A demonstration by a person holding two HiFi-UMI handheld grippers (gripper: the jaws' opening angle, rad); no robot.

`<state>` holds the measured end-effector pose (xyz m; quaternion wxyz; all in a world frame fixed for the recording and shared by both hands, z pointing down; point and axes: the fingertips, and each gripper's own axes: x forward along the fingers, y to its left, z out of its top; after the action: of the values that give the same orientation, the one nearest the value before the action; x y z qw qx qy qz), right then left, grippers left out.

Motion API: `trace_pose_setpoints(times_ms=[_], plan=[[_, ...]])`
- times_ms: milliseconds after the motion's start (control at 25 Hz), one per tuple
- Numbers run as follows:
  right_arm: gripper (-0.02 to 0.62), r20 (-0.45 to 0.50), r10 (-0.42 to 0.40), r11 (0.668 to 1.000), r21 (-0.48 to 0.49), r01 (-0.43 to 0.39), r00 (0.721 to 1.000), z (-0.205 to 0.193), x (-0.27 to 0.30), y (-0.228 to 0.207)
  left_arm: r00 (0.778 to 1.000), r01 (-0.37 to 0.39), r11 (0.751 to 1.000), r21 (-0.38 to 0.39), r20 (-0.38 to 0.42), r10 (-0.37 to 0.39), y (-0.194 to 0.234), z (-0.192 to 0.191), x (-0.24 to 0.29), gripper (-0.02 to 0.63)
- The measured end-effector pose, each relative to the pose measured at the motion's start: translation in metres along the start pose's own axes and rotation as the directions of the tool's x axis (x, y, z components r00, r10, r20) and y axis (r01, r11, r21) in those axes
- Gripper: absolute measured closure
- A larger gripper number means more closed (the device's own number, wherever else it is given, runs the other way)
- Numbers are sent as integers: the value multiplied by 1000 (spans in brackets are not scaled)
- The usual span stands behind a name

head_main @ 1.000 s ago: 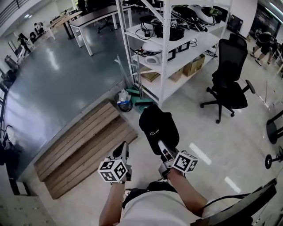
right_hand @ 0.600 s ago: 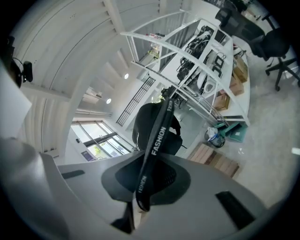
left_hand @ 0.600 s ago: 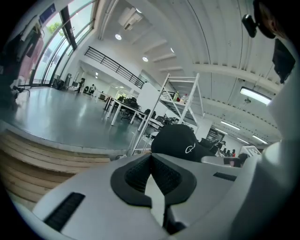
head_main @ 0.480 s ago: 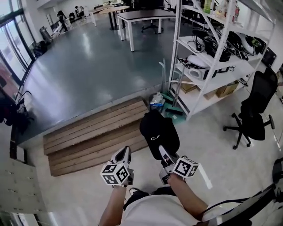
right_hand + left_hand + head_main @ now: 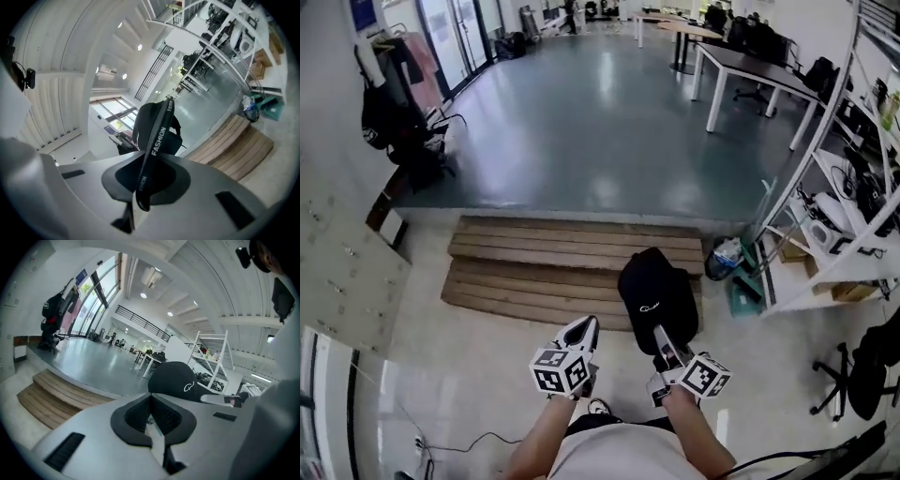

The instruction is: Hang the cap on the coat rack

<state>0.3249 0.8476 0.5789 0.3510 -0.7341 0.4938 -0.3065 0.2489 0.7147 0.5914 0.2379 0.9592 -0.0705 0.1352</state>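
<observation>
The black cap hangs in front of me, above the wooden steps. My right gripper is shut on the cap's strap, which carries white print and runs down between the pads. The cap fills the middle of the right gripper view. My left gripper is beside the cap, to its left, jaws shut and empty. In the left gripper view the cap sits just beyond the jaws. The coat rack stands far off at the upper left, with a dark backpack and clothes on it.
Wooden steps lead up to a glossy grey floor. White shelving stands at the right, with a bag and a green dustpan at its foot. An office chair is at the lower right. Tables stand at the back.
The head view has swung left: the shelving slid to the right edge, the steps now lie straight ahead, and the coat rack came into view. Both grippers hold as before.
</observation>
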Motion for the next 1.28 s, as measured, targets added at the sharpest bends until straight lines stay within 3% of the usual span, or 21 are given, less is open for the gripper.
trace_pose_setpoints(times_ms=[200,360,600,800,1280], plan=[[575,-159,98,995,-17,-102,982,-59,72,53,986,-145,987,-67,78,150,81,24,-66,603],[575,-289,169,982,-32,-186,942,-117,120,111,956,-242,960,-139,135,261,139,35,-135,603],[575,-433,252,958,-13,-285,866,-192,158,157,900,-362,902,-233,166,404,203,24,-204,603],[575,-502,277,946,-8,-324,820,-212,181,183,848,-442,854,-275,182,497,229,31,-245,603],[575,-574,375,911,84,-404,727,-275,266,231,733,-595,755,-275,200,650,305,61,-304,603]])
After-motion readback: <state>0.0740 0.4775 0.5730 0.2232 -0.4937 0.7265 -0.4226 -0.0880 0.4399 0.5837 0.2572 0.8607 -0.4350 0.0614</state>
